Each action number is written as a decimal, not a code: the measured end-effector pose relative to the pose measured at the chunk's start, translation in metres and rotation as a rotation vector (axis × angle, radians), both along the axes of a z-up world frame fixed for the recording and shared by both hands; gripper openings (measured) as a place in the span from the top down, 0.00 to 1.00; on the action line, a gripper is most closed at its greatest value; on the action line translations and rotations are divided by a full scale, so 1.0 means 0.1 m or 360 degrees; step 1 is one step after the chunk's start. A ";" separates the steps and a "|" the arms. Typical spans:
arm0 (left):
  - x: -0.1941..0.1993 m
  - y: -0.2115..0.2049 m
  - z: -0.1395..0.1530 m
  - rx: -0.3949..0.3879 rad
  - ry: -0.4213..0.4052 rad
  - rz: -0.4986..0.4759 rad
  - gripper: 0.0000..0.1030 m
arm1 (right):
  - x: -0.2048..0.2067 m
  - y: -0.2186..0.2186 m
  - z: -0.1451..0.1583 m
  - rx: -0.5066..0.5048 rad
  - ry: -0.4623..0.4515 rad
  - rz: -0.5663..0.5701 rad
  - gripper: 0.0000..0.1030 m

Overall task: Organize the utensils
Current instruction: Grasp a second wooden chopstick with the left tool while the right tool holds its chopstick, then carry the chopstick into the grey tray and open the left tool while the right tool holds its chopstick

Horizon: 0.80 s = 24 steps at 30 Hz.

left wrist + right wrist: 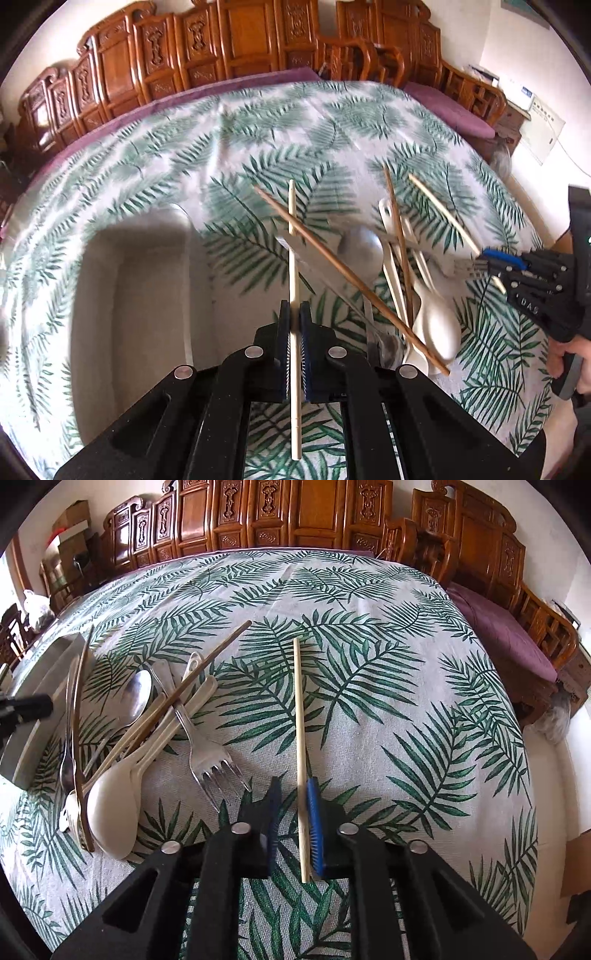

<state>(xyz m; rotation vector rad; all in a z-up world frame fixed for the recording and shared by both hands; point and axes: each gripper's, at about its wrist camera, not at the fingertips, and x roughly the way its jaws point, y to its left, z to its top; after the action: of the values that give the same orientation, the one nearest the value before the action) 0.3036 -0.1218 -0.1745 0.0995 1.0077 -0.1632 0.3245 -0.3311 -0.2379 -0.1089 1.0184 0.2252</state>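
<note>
Left claw (294, 325) pinches a pale chopstick (292, 258) upright above the cloth (155, 155), beside a grey tray (140, 295). Right claw (294, 812), low over the cloth, stands spread around another chopstick (301, 738) touching its blue pad (316, 823); utensil pile (147, 731) lies left.

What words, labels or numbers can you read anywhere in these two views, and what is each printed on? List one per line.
"DAS": embossed on the black body of the right gripper, cut off after those letters.
Print on the white box by the wall: too blurred to read.
Nothing else legible.
</note>
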 end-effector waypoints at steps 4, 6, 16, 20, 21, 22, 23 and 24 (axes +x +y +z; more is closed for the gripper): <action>0.00 0.06 0.19 -0.0020 -0.0080 0.0028 0.96 | 0.00 -0.03 0.01 0.0021 0.0012 -0.0010 0.95; -0.01 0.08 0.27 -0.0031 -0.0102 0.0030 0.96 | 0.00 -0.03 0.01 0.0017 0.0005 -0.0025 0.95; -0.15 0.17 0.47 -0.0017 -0.0160 0.0010 0.96 | -0.04 0.04 0.37 0.0076 -0.0107 -0.0023 0.95; -0.21 0.31 0.52 -0.0011 -0.0174 0.0017 0.96 | -0.13 0.14 0.59 0.0097 -0.0140 -0.0003 0.95; -0.22 0.35 0.52 -0.0011 -0.0177 0.0022 0.96 | -0.16 0.18 0.62 0.0095 -0.0145 0.0006 0.95; -0.23 0.39 0.53 -0.0015 -0.0179 0.0029 0.96 | -0.20 0.25 0.69 0.0086 -0.0157 0.0030 0.95; -0.24 0.44 0.54 -0.0021 -0.0181 0.0039 0.96 | -0.24 0.30 0.73 0.0077 -0.0168 0.0047 0.95; -0.25 0.48 0.55 -0.0022 -0.0182 0.0045 0.96 | -0.28 0.36 0.78 0.0068 -0.0179 0.0065 0.95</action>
<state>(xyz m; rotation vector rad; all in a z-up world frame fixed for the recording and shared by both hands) 0.2790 -0.0734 -0.1193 0.0813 0.8936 -0.1373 0.2960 -0.2956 -0.1602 -0.1025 0.8995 0.2746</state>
